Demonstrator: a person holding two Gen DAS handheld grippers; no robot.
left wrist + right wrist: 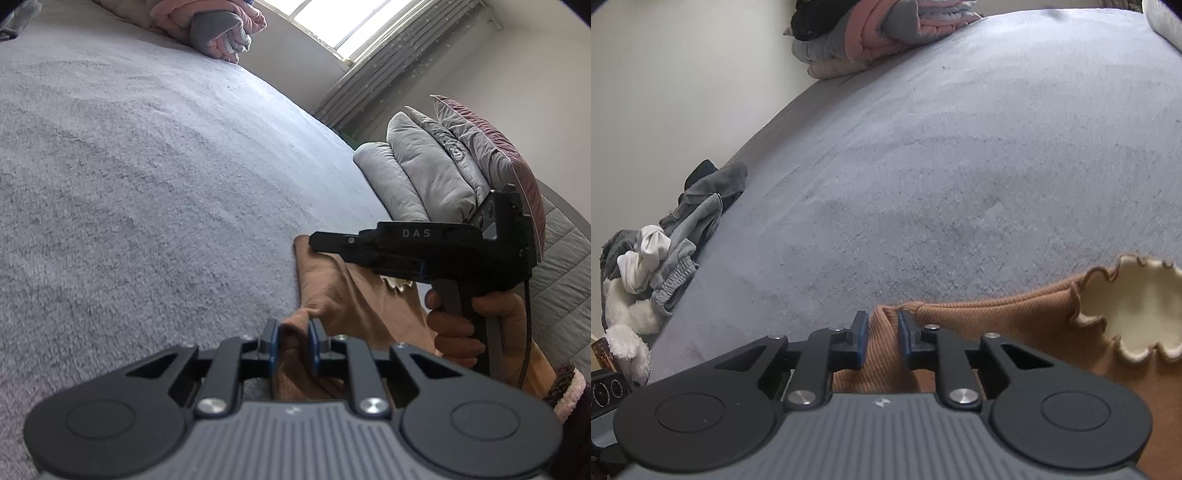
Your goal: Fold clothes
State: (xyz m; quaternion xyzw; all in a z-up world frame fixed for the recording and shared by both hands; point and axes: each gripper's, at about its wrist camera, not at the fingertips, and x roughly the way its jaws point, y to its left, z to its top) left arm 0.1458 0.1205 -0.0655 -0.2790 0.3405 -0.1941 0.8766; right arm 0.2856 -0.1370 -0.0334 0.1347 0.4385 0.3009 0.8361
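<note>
Nearest us, we are pinching the brown ribbed top (979, 325) at the near edge of the grey bed cover (147, 166): our left gripper (293, 341) is squeezing a raised fold of it between nearly closed blue pads, and our right gripper (882, 338) is clamping the top's corner the same way, its frilled cream collar (1137, 314) lying just to the right. Farther off we are seeing a pile of loose clothes (665, 251) at the left edge, grey pillows (424, 173) on the right, and folded pink and grey garments (879, 33) at the far side.
</note>
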